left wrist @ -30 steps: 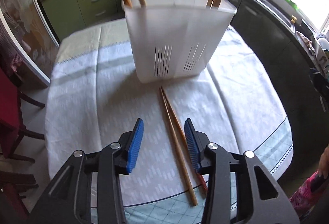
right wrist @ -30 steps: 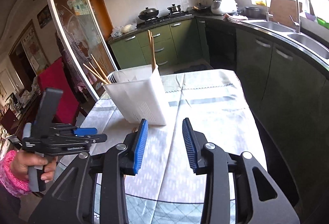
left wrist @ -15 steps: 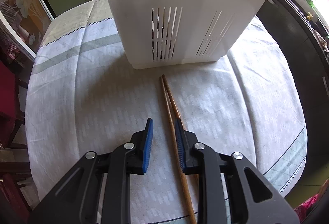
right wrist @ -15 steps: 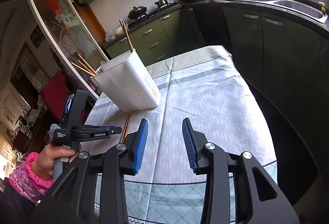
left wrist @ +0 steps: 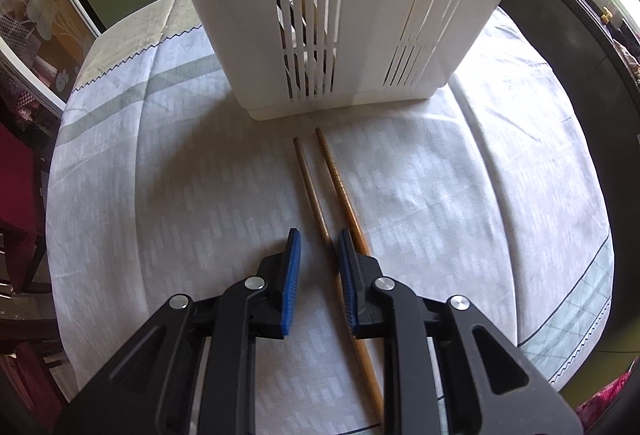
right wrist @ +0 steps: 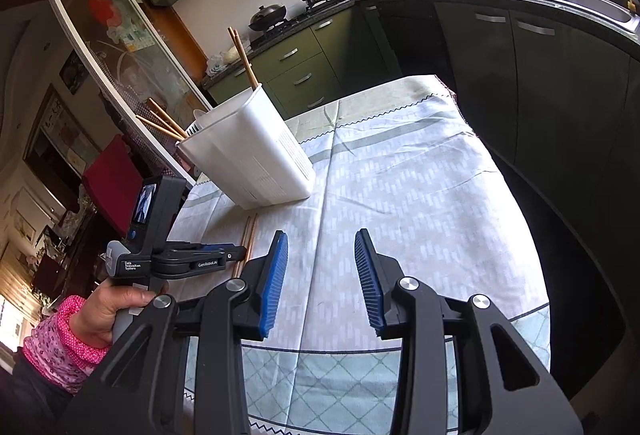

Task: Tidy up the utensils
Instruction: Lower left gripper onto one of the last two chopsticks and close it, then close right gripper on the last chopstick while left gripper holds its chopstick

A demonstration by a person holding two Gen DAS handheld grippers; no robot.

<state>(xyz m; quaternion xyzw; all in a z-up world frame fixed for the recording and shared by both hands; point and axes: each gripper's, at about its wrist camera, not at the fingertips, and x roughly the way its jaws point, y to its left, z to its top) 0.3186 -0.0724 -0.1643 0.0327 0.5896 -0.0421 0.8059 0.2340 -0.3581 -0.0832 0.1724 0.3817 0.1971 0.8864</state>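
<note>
From your left wrist camera, you look steeply down on a table draped in a pale tablecloth [left wrist: 192, 203] with grey stripes, a zigzag seam near its far end and a checked border at the near edge. A white slotted utensil holder [left wrist: 360, 15] stands upright on the cloth, filling the top of the view. Just in front of it lie two wooden chopsticks [left wrist: 316, 195], side by side and slightly splayed, their far ends near the holder's base. Your left gripper [left wrist: 317, 239] is closing: the left-hand chopstick runs between its blue pads, the other passes under the outside of the right finger, and you cannot tell whether the pads press on the wood yet. Green cabinets and a glass partition stand beyond the table.

From your right wrist camera, your right gripper [right wrist: 322, 235] hovers released, jaws parted over bare cloth, nothing between them. The holder [right wrist: 256, 155] stands farther up the table to the left, with more chopsticks leaning out of its top. Your left hand [right wrist: 116, 309], in a pink patterned sleeve, holds the other gripper [right wrist: 240, 253] low beside the chopsticks on the cloth. Its body reads "Data Acquisition System" and "GenRobot.AI". Around you is a kitchen: green cabinets, a stove with pots, a white rice cooker, a steel sink under a bright window.
</note>
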